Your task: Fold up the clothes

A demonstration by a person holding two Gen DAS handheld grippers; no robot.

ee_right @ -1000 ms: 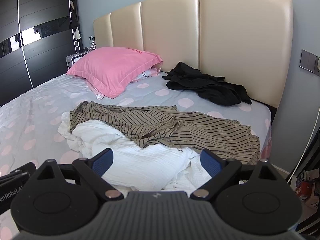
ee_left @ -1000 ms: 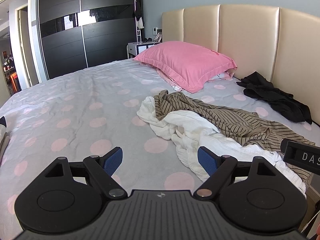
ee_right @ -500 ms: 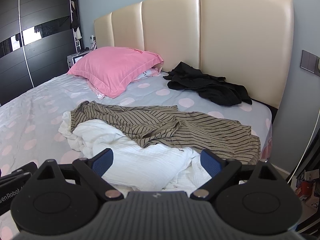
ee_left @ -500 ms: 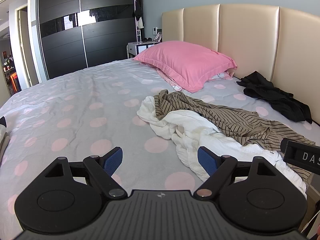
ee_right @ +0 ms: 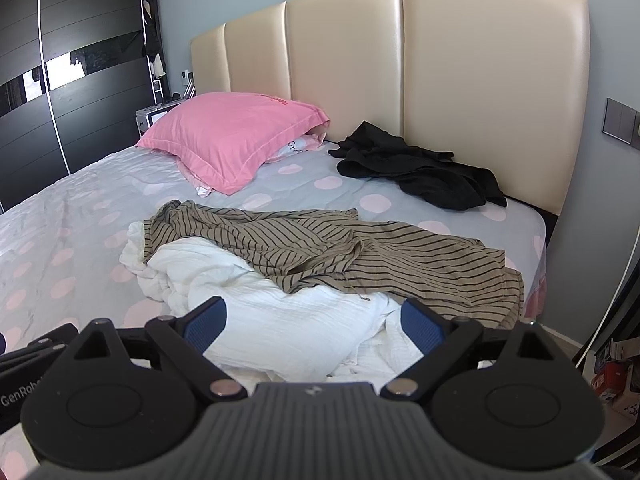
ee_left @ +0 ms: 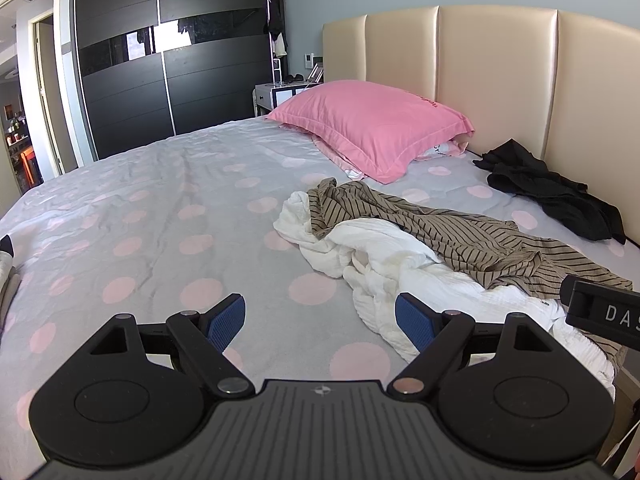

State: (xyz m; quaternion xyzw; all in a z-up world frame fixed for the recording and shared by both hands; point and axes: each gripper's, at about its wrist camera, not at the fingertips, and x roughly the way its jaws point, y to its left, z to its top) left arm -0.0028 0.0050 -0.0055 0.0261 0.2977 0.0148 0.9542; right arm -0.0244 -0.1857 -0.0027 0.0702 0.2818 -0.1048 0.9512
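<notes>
A crumpled white garment (ee_left: 384,256) (ee_right: 280,320) lies on the bed's near right part, with a brown striped garment (ee_left: 460,232) (ee_right: 360,248) draped over its far side. A black garment (ee_left: 552,188) (ee_right: 420,172) is heaped by the headboard. My left gripper (ee_left: 320,320) hovers open over the bedsheet, just left of the white garment, holding nothing. My right gripper (ee_right: 314,324) hovers open above the white garment, empty too. Part of the right gripper's body (ee_left: 600,312) shows at the right edge of the left wrist view.
The bed (ee_left: 160,220) has a grey sheet with pink dots. A pink pillow (ee_left: 372,128) (ee_right: 236,136) leans at a cream headboard (ee_right: 480,80). A dark wardrobe (ee_left: 172,64) and a bedside table (ee_left: 276,94) stand beyond. The bed's right edge (ee_right: 536,264) drops to the floor.
Both views have shifted very slightly; the grippers stay open and the clothes have not moved.
</notes>
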